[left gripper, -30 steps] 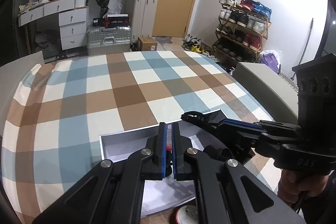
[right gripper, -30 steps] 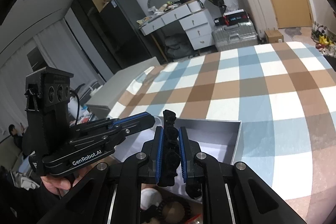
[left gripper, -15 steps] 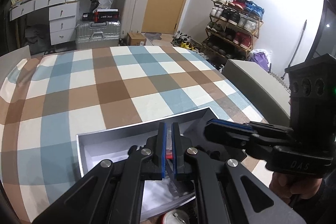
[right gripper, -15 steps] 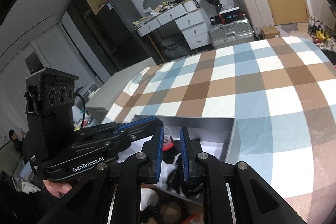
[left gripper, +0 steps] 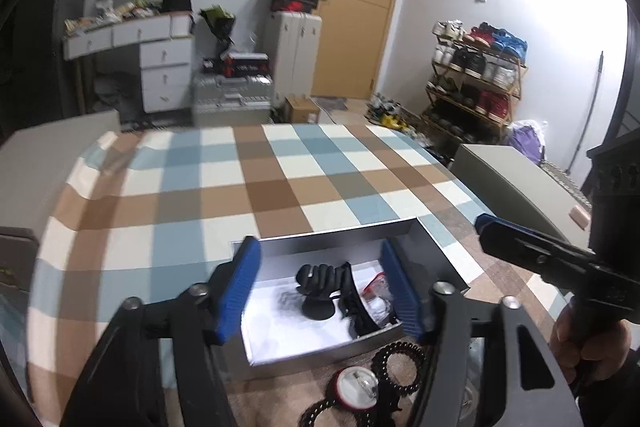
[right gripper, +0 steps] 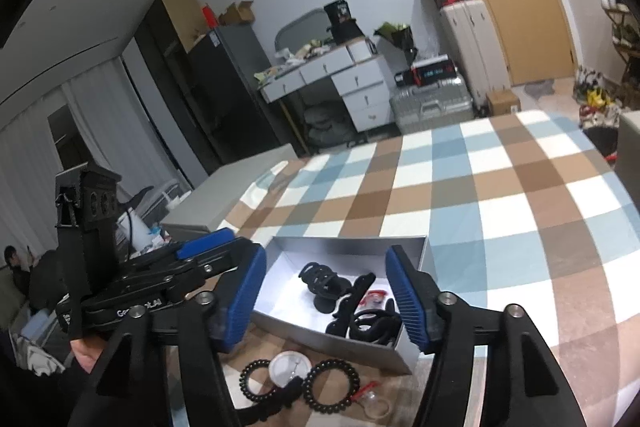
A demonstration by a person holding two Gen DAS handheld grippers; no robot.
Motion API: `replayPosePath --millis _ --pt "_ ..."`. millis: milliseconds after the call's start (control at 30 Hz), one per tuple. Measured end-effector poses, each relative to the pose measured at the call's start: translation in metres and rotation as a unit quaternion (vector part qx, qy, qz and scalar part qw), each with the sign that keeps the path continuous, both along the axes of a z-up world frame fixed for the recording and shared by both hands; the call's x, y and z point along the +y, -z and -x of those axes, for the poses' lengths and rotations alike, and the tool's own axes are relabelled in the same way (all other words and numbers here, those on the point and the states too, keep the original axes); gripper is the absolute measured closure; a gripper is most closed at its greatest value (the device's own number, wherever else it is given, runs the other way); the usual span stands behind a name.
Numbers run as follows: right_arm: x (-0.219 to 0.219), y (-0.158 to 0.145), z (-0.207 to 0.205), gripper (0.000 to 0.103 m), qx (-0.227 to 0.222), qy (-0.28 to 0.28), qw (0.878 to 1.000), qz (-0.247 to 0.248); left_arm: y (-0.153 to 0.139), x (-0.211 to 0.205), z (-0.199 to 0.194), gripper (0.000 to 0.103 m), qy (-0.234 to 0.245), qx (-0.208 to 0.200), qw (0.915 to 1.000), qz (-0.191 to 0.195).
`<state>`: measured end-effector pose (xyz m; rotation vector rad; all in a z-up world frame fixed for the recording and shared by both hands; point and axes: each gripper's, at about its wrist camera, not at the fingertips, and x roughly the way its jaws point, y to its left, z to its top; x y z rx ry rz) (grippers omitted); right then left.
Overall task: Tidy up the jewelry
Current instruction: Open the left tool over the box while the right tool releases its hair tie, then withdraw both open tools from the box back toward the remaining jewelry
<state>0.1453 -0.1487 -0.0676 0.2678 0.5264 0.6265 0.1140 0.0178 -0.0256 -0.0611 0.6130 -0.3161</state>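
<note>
Beyond my spread, empty left gripper [left gripper: 320,291] and right gripper [right gripper: 326,297], above the checked tablecloth [left gripper: 248,187], sits the grey box [left gripper: 340,241] holding black hair clips [right gripper: 324,283]; bead bracelets [right gripper: 330,383] lie below; my left gripper reads "Ge…ot.AI".

Black bead bracelets [left gripper: 398,363] partly hidden behind left gripper [left gripper: 320,291] fingers; background blurred.

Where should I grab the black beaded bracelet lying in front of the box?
Pinch the beaded bracelet across its right-hand bead strand from straight above: it lies flat as an open ring, and that arc sits clear of the round badge crowding its left.
</note>
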Motion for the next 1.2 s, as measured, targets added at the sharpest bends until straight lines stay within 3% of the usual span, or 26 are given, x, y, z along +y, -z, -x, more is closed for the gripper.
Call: replayPosePath --millis 100,200,333,533,600,733,1000,1200 --pt "0.000 -0.005 0.009 0.029 -0.009 0.004 1.000 0.001 -0.005 -0.001 0.011 0.027 -0.016 -0.018 0.9997 -0.010" --pt "0.001 -0.007 0.017 0.018 -0.016 0.008 1.000 0.003 -0.007 -0.002 0.015 0.026 -0.023 -0.022 0.9994 -0.013" --pt "0.002 -0.011 0.026 0.012 -0.025 0.011 1.000 0.007 -0.007 -0.004 0.020 0.018 -0.041 -0.026 0.9985 -0.024" --pt "0.001 -0.016 0.046 0.004 -0.047 0.019 0.999 0.010 -0.006 -0.003 0.031 0.018 -0.056 -0.027 0.9976 -0.030" --pt "0.000 -0.017 0.051 0.003 -0.051 0.020 0.998 0.011 -0.006 -0.002 0.036 0.017 -0.065 -0.028 0.9971 -0.029" --pt "-0.004 -0.014 0.062 0.000 -0.059 0.029 0.998 0.019 -0.005 0.000 0.047 0.004 -0.081 -0.036 0.9958 -0.024" --pt "-0.002 0.006 0.078 0.000 -0.052 0.025 0.997 0.055 0.011 0.000 0.063 0.002 -0.095 -0.032 0.9945 -0.032" --pt "-0.001 0.033 0.076 0.000 -0.015 0.036 0.995 0.090 0.028 0.002 0.071 0.002 -0.099 -0.013 0.9941 -0.044"
